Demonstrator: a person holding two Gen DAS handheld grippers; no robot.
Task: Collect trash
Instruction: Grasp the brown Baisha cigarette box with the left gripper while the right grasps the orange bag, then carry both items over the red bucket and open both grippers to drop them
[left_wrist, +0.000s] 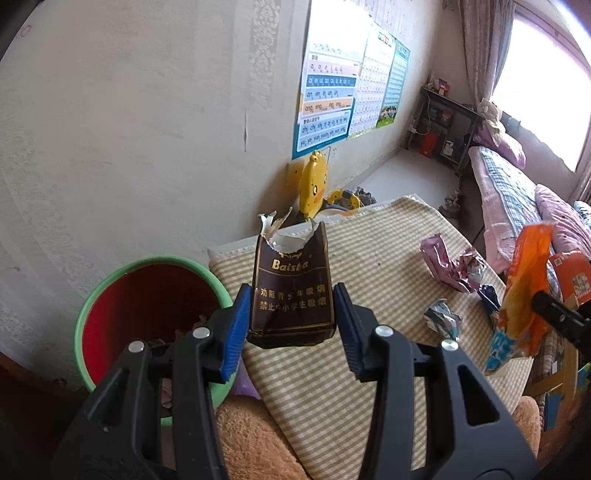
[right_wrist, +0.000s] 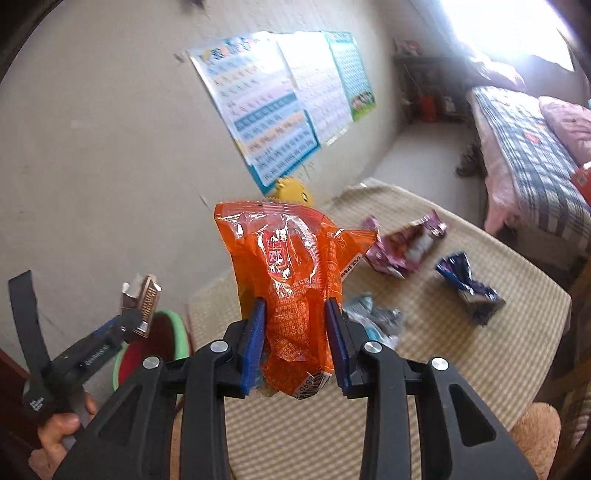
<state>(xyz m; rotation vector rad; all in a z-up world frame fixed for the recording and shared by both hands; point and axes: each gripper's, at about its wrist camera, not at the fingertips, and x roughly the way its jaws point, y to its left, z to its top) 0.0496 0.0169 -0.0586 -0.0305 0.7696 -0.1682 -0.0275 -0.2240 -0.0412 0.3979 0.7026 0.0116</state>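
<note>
My left gripper (left_wrist: 291, 314) is shut on a torn brown cigarette pack (left_wrist: 291, 288) and holds it upright above the table edge, just right of a red bin with a green rim (left_wrist: 147, 306). The pack (right_wrist: 142, 299) and the bin (right_wrist: 173, 332) also show at the left of the right wrist view. My right gripper (right_wrist: 295, 332) is shut on a crumpled orange snack bag (right_wrist: 291, 273), held above the checked tablecloth (right_wrist: 443, 350). The same bag (left_wrist: 521, 291) hangs at the right of the left wrist view.
On the checked tablecloth (left_wrist: 369, 266) lie a pink wrapper (left_wrist: 450, 264), a silver wrapper (left_wrist: 441, 319) and a dark blue wrapper (right_wrist: 469, 284). A yellow duck toy (left_wrist: 314, 181) stands by the wall. A bed (left_wrist: 517, 192) is at the right. A plush brown cushion (left_wrist: 251, 439) lies below.
</note>
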